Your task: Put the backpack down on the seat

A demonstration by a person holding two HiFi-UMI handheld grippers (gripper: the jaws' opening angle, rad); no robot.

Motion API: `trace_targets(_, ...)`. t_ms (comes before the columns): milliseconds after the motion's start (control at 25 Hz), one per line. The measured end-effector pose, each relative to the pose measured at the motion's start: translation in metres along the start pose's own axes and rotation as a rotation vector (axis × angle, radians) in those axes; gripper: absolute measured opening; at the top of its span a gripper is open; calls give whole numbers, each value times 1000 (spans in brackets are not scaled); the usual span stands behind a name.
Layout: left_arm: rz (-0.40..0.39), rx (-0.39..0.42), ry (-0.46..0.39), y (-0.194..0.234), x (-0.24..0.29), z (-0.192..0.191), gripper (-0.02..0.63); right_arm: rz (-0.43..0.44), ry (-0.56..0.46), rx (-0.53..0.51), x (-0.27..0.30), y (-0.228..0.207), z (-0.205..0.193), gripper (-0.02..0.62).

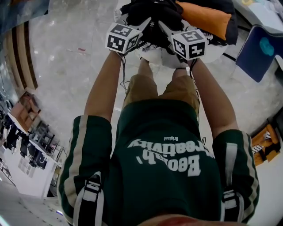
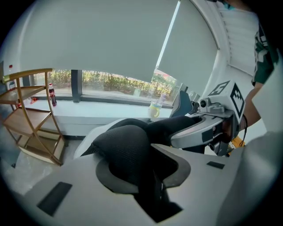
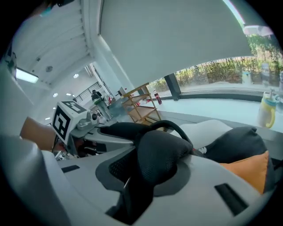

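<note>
The backpack (image 1: pixel 154 12), black with an orange panel (image 1: pixel 205 17), rests on a white rounded seat (image 1: pixel 155 58) in front of the person's knees. My left gripper (image 1: pixel 148 24) reaches in from the left and my right gripper (image 1: pixel 166 26) from the right, side by side over the bag's top. In the left gripper view, the left gripper (image 2: pixel 146 165) is shut on a black mesh shoulder strap (image 2: pixel 124 148). In the right gripper view, the right gripper (image 3: pixel 148 176) is shut on the other mesh strap (image 3: pixel 161 154), with the bag's body (image 3: pixel 234 143) lying on the seat (image 3: pixel 208 130) beyond.
A wooden shelf rack (image 2: pixel 31 114) stands on the floor left of the seat. A pale bottle (image 2: pixel 154 108) sits on the window sill behind it. A blue chair-like thing (image 1: pixel 258 50) is at the upper right, and marble floor (image 1: pixel 66 66) spreads to the left.
</note>
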State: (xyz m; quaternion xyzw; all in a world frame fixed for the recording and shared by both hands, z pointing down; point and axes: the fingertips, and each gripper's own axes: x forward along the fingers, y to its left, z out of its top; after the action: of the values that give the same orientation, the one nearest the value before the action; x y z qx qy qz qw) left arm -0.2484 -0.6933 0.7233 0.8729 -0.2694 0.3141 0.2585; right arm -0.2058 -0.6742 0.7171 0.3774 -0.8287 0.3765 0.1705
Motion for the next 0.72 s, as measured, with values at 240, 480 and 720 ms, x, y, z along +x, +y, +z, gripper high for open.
trace_targets(240,27,-103,10,25,34,-5,127,-93,21,9,32,-32,-1,126)
trace_targets(480,65,-73,61,25,52,-13,137,-161,65,30,39,-52,-13,137)
trace_targets(720,120,-30,88,27,50,-25,192,-279,104,18,35,-61,-32,255)
